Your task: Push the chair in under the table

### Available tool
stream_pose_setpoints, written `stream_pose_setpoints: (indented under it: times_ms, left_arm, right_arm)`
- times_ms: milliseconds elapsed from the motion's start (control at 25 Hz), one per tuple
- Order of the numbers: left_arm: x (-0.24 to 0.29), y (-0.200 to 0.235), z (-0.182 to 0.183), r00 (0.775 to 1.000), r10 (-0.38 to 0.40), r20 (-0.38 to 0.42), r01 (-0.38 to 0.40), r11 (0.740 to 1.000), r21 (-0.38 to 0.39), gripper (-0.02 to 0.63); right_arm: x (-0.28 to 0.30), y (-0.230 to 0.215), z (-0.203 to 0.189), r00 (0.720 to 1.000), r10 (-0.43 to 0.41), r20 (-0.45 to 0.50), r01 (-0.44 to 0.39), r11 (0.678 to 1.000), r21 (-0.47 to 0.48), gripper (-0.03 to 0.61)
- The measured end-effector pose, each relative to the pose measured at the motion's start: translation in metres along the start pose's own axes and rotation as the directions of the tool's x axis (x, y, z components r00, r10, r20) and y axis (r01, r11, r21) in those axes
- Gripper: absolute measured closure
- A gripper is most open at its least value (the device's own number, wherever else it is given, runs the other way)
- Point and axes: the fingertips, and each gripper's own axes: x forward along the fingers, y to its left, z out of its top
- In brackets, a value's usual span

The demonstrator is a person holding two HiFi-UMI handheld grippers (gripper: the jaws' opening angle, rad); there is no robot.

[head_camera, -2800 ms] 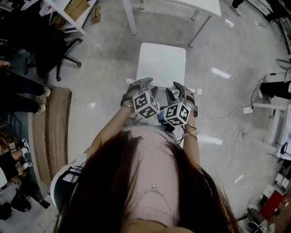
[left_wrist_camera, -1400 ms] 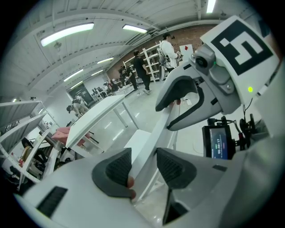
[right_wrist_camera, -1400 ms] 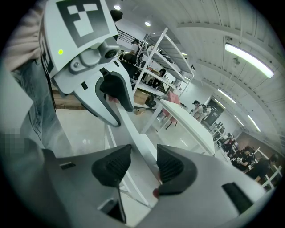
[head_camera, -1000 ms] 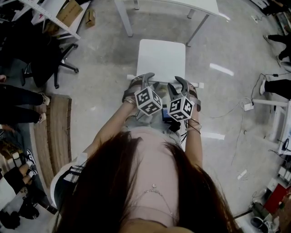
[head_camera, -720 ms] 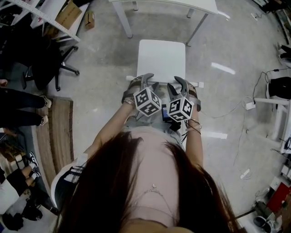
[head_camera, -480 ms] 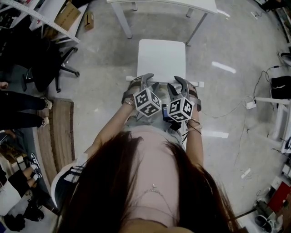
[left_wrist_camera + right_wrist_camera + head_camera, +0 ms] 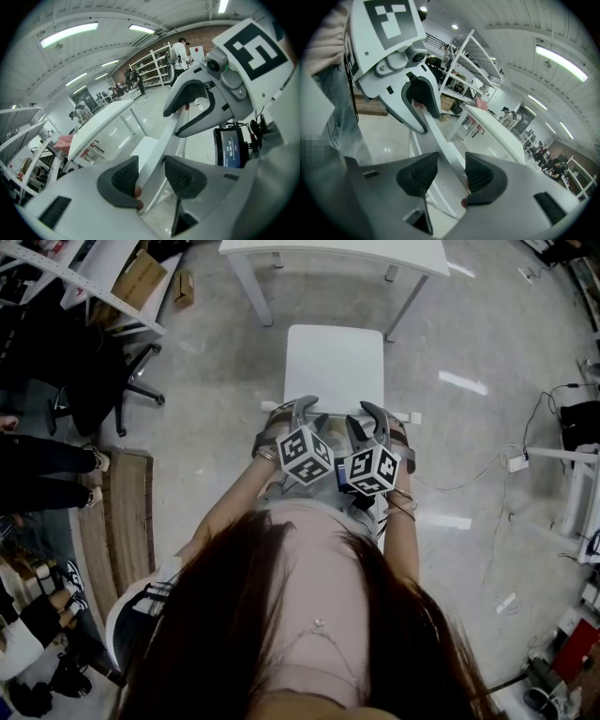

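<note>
Left gripper [image 7: 151, 176]: jaws set wide, pads clamped on the thin white backrest [image 7: 160, 143].
Right gripper [image 7: 451, 176]: same story, pinching the backrest further along.
Chair [image 7: 334, 362]: seat out in the open, short of the table [image 7: 375, 251], lined up between its legs.
Risk: an uneven shove could skew it into the slanted table leg [image 7: 410, 304], and the pads might slip off the smooth backrest.
Count: two grippers, one chair, one table.

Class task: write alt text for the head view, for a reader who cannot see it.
Seen from above, a person's left gripper and right gripper clamp the back of a white chair. The chair faces a white table ahead, its seat not yet under it.
</note>
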Motion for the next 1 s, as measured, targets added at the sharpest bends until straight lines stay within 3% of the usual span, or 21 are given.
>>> stream_pose_setpoints:
  times_ms: [1000]
  left_arm:
    - [0.029,0.034,0.017,1.000,0.002,0.002,-0.002,1.000,-0.001,0.434]
  right_arm:
    - [0.030,-0.037,0.003,1.000,0.000,0.005,0.000,1.000,0.004,0.394]
